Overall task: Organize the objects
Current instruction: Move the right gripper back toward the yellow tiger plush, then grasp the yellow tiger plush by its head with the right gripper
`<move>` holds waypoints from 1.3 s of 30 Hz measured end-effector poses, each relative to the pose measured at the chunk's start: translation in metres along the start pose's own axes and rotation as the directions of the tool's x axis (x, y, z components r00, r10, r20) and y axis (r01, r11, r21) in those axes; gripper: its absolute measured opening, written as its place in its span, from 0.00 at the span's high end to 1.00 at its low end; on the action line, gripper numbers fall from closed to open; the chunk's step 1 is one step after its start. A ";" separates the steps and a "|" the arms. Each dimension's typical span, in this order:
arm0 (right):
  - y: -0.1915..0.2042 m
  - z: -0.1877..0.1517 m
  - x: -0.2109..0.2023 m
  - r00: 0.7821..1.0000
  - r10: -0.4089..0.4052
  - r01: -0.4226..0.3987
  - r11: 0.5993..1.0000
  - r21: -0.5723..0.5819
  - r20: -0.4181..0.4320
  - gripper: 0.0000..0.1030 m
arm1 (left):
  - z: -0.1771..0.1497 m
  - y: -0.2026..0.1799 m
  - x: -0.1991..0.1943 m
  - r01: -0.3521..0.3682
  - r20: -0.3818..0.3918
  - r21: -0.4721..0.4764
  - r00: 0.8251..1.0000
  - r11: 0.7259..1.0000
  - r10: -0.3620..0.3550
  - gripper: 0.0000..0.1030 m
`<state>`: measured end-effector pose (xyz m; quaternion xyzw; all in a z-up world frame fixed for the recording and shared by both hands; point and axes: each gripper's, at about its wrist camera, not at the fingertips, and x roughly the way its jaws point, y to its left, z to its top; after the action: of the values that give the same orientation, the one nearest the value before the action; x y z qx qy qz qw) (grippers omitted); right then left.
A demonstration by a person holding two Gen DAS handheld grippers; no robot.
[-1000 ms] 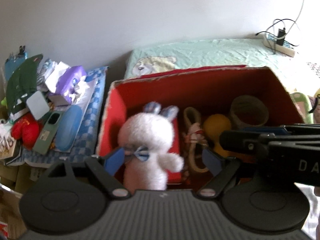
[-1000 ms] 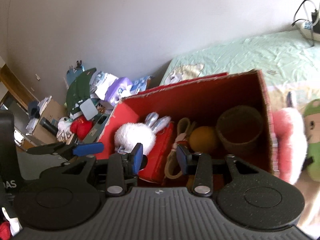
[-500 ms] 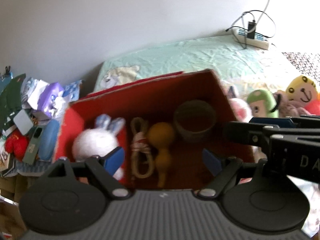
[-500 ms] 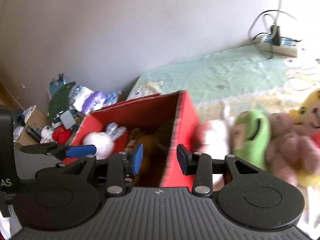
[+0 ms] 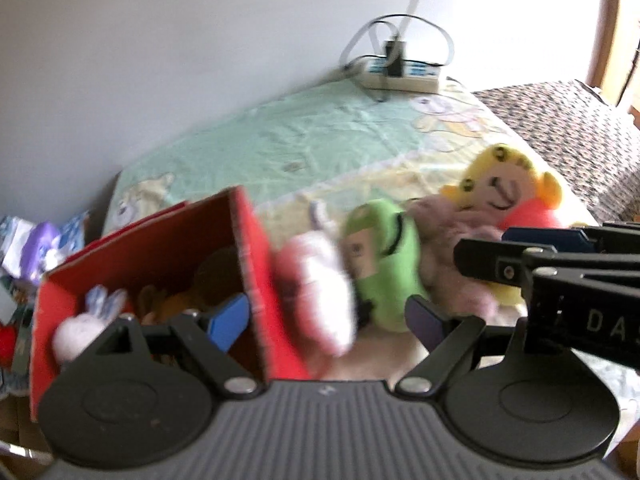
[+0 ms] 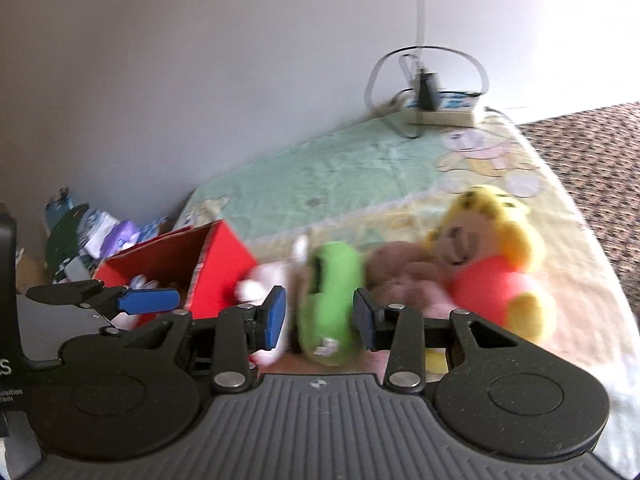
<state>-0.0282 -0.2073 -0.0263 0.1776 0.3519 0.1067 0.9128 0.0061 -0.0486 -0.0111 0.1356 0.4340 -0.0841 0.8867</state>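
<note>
A: Two grippers in frame, both empty. Far left, a clutter pile [image 6: 96, 232] against the wall, blurred, items not readable.

B: Next over, the red cardboard box [image 5: 256, 276] on the bed. White plush rabbit [image 5: 86, 320] lies inside at its left end; brownish things beside it are too smeared to name.

A: Left gripper [image 5: 326, 320] hangs over the box's right wall, jaws open wide, nothing between them. One blue pad sits in front of the box interior, the other in front of the toys.

B: Just beside the box's right wall: a pink-and-white plush [image 5: 320, 292], touching the box. Then a green plush [image 6: 330, 300] leaning against it.

A: Right gripper [image 6: 320, 320] is lined up on that green plush. Jaws partly open, pads either side of it in view, not pressing on it.

B: Further right, a dusty-pink plush [image 6: 404, 280], then a yellow bear in a red shirt [image 6: 484, 268], packed together on the patterned bedsheet [image 6: 340, 168].

A: Back corner of the bed: a power strip [image 6: 440, 114] with a plug and looped cable.
</note>
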 end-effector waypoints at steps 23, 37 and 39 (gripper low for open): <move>-0.092 0.001 -0.021 0.994 -0.109 0.109 0.994 0.005 -0.019 0.60 | 0.015 -0.106 0.045 0.152 -0.123 -0.021 0.980 0.988 -0.153 0.18; -0.126 0.016 0.003 0.994 -0.104 0.105 0.993 0.061 -0.021 0.52 | 0.033 -0.132 0.073 0.216 -0.144 -0.004 0.966 0.976 -0.214 0.22; -0.130 0.018 0.009 0.994 -0.103 0.104 0.993 0.052 -0.022 0.48 | 0.035 -0.132 0.076 0.249 -0.136 -0.010 0.959 0.968 -0.248 0.22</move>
<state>-0.0005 -0.3279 -0.0713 0.1823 0.3720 0.0515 0.9087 0.0433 -0.1876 -0.0733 0.0887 0.5067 -0.1871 0.8369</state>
